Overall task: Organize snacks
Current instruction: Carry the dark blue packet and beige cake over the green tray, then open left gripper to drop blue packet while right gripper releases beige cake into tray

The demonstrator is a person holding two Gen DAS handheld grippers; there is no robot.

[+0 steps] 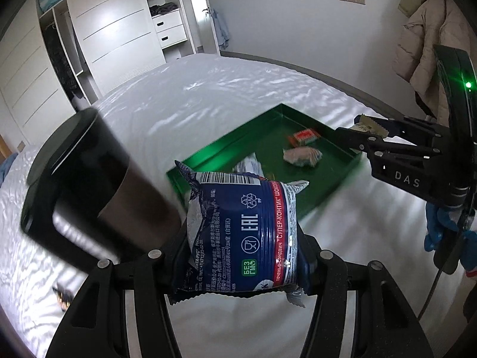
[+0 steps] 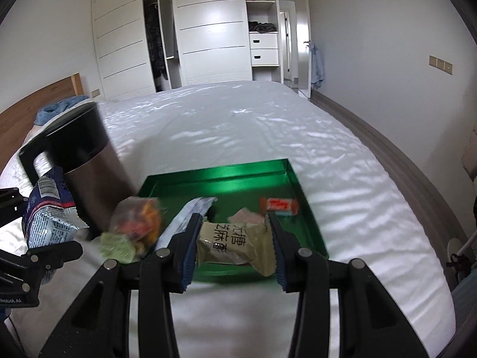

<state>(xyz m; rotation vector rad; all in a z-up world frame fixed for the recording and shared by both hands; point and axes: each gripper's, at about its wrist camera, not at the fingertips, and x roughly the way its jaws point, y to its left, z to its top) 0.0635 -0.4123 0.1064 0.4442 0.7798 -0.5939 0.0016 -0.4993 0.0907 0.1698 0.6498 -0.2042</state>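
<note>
While each claw grips a packet, blue biscuits left, beige bar right, both need lowering into the green tray next.

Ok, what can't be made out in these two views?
- Clear bag, right wrist view: motion blur, contents unreadable.
- Silver wrapper in the tray, left wrist view: mostly hidden behind the blue packet.
- Dark bits on the bed, left wrist view: too small, partly behind the left claw.
- Kettle base, right wrist view: hidden by snacks.
</note>
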